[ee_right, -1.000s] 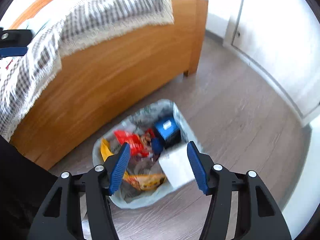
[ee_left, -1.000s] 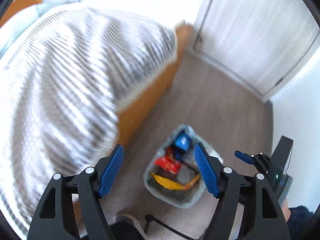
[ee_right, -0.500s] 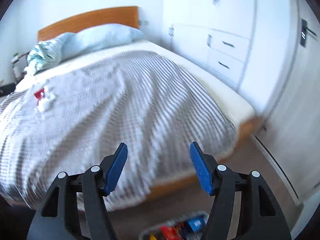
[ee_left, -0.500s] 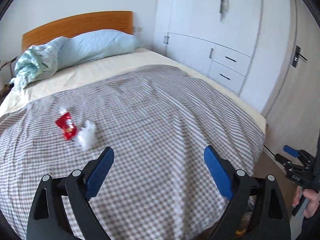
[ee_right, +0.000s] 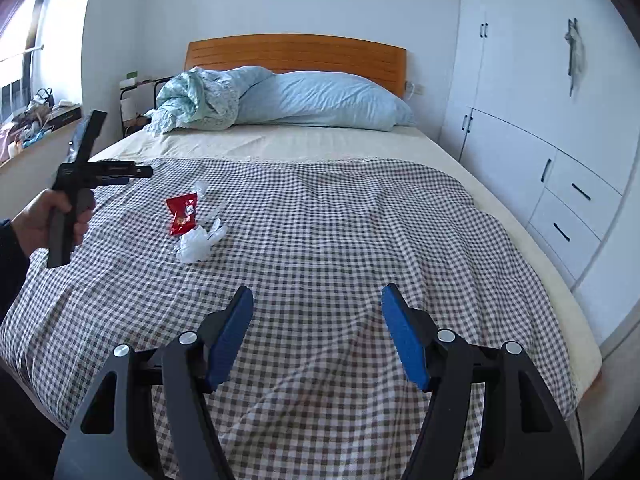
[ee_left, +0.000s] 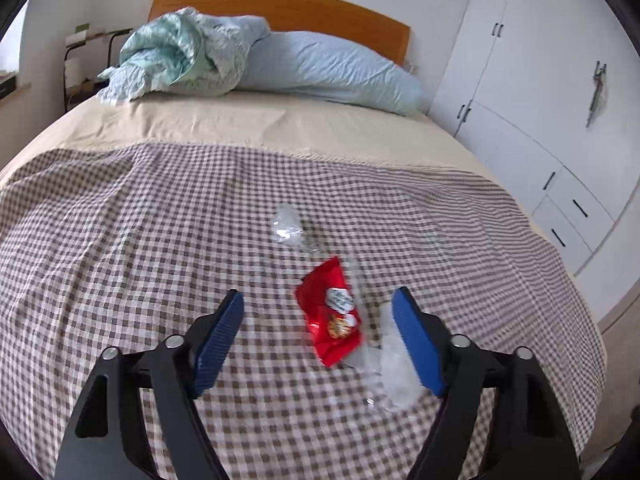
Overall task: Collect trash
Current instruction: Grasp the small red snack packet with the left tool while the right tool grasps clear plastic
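Observation:
A red snack wrapper (ee_left: 330, 312) lies on the checked blanket (ee_left: 120, 240) of the bed. My left gripper (ee_left: 320, 336) is open and empty, hovering just above the wrapper, which sits between its blue pads. Crumpled white plastic (ee_left: 394, 376) lies by the right pad. A clear plastic scrap (ee_left: 286, 226) lies farther up the bed. In the right wrist view the red wrapper (ee_right: 182, 214) and white plastic (ee_right: 196, 242) lie at the left, with the left gripper (ee_right: 136, 171) above them. My right gripper (ee_right: 318, 332) is open and empty over the blanket's foot end.
A blue pillow (ee_left: 328, 68) and bunched duvet (ee_left: 180, 52) lie at the wooden headboard (ee_right: 296, 54). White wardrobes with drawers (ee_right: 560, 168) stand along the right. A cluttered windowsill (ee_right: 32, 120) is at the left. The trash bag is out of view.
Both grippers swung up from the trash bag on the floor to the bed. The left gripper moved in over the red wrapper. The right gripper dropped its white trash a second ago.

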Demonstrator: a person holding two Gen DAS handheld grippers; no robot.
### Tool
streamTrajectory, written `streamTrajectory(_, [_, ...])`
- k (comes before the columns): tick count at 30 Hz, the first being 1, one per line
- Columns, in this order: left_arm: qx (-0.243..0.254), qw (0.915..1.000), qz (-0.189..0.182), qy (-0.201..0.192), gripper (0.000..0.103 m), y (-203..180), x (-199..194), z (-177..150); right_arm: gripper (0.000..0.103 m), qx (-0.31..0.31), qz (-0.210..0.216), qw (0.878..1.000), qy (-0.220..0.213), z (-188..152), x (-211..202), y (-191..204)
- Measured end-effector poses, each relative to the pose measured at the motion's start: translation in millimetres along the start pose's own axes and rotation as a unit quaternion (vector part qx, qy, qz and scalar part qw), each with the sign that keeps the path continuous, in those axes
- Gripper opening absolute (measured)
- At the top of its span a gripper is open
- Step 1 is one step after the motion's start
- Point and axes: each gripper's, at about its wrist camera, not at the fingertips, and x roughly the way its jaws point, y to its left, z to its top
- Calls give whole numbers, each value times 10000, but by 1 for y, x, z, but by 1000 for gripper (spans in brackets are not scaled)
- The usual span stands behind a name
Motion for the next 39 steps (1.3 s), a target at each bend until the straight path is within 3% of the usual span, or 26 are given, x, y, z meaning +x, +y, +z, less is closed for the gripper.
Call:
streamTrajectory(2, [-184, 9995, -180, 157, 55, 16, 28, 1, 64, -143, 50, 9999, 84, 2, 11, 8])
streamTrajectory(5, [-535, 9967, -485, 365, 54, 25, 58, 0, 64, -315, 83, 9993, 203, 6, 26, 20])
streamTrajectory(7, [-673, 9951, -534, 500, 46, 26, 74, 0, 64, -378, 122, 9989, 265, 8, 35, 26])
streamTrajectory(8, [-736, 9939, -577, 576, 37, 27, 81, -1, 64, -396, 150, 9987, 289, 8, 39, 29])
streamTrajectory(10, [-813, 9910, -784, 717, 8, 27, 89, -6, 64, -410, 217, 9983, 352, 10, 48, 36])
streamTrajectory(11, [-831, 9901, -854, 739, 2, 28, 90, -9, 64, -417, 256, 9981, 380, 12, 55, 42])
streamTrajectory(16, [-1053, 9900, -886, 327, 0, 47, 47, -13, 64, -397, 673, 9961, 403, 20, 75, 74])
streamTrajectory(20, [-876, 9951, -413, -192, 0, 62, -18, -22, 64, -666, 1093, 9907, 459, 27, 102, 120])
streamTrajectory(23, [-1041, 9926, -204, -589, 0, 81, -57, -31, 64, -820, 1073, 9903, 312, 42, 129, 137])
streamTrajectory(27, [-1484, 9868, -216, -612, 0, 102, -75, -41, 64, -1037, 595, 9917, 470, 66, 196, 118])
streamTrajectory(30, [-1512, 9867, -166, -572, 0, 105, -79, -43, 64, -1910, -12, 9795, 639, 68, 239, 107])
streamTrajectory(33, [-1679, 9843, -227, -485, 0, 111, -75, -49, 58, -2703, -259, 9582, 896, 62, 276, 100])
streamTrajectory(36, [-1743, 9836, -221, -406, 0, 112, -68, -49, 50, -3189, -215, 9411, 1106, 63, 311, 99])
streamTrajectory(39, [-1688, 9847, -185, -382, 0, 108, -66, -52, 40, -3256, 59, 9380, 1191, 69, 338, 94])
